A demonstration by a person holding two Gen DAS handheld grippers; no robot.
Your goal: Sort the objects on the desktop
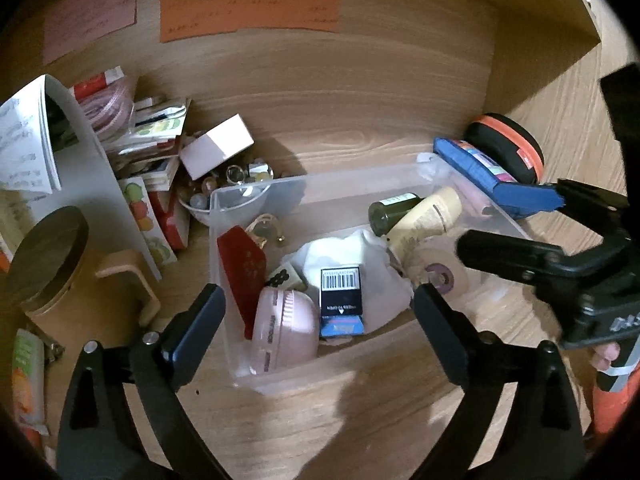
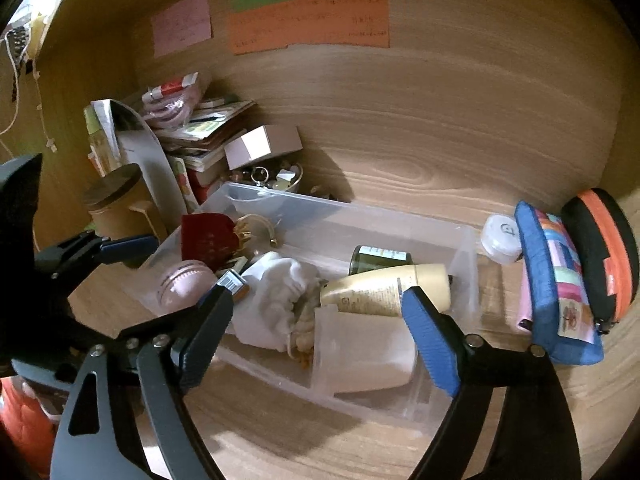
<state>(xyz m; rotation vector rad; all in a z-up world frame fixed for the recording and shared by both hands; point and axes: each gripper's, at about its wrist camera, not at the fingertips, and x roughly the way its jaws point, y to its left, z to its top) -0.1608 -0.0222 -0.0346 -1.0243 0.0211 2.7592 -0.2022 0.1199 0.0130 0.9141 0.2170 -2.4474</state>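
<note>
A clear plastic bin (image 1: 256,188) (image 2: 468,264) stands on the wooden desk. In it lie a pink round case (image 1: 282,328) (image 2: 182,282), a red pouch (image 1: 242,268), a barcode box (image 1: 341,304), a white cloth bag (image 2: 276,296), a cream tube (image 1: 428,216) (image 2: 384,288) and a dark green jar (image 2: 380,258). My left gripper (image 1: 320,320) is open and empty above the bin's near side. My right gripper (image 2: 318,320) is open and empty over the bin's right end; it also shows in the left wrist view (image 1: 516,224).
A blue patchwork pouch (image 2: 556,280) (image 1: 488,172) and a black-orange case (image 2: 604,248) (image 1: 508,144) lie right of the bin. Left are a lidded wooden canister (image 1: 48,264), books, packets, a white box (image 1: 218,144) and a bowl of trinkets (image 1: 208,196). Coloured paper notes (image 2: 308,20) hang on the back wall.
</note>
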